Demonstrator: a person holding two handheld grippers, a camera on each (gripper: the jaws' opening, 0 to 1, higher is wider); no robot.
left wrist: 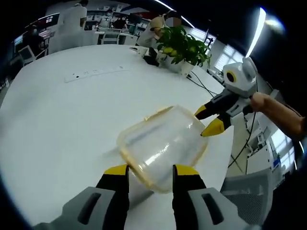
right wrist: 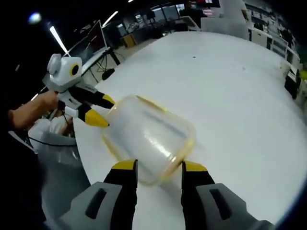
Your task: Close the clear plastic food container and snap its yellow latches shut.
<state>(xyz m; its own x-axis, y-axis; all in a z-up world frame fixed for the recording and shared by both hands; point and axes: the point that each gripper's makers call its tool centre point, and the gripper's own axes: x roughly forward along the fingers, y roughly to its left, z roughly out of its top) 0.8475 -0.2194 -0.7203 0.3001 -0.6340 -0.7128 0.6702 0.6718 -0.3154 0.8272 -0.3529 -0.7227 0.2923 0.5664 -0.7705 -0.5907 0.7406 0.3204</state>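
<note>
I have both grippers, left [left wrist: 151, 171] and right [right wrist: 159, 166], spread wide, unclenched, flanking the container [left wrist: 163, 143]; I should steady it squarely before pressing its latches.

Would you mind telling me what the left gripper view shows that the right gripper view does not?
Left gripper view: a potted plant at the table's far edge, a white power strip on the table and people seated behind.

Right gripper view: a dark monitor off the table's far side.

Both: the white table, the clear container with yellow trim between open tongs, and the opposite tongs at its far end, held in a hand.
</note>
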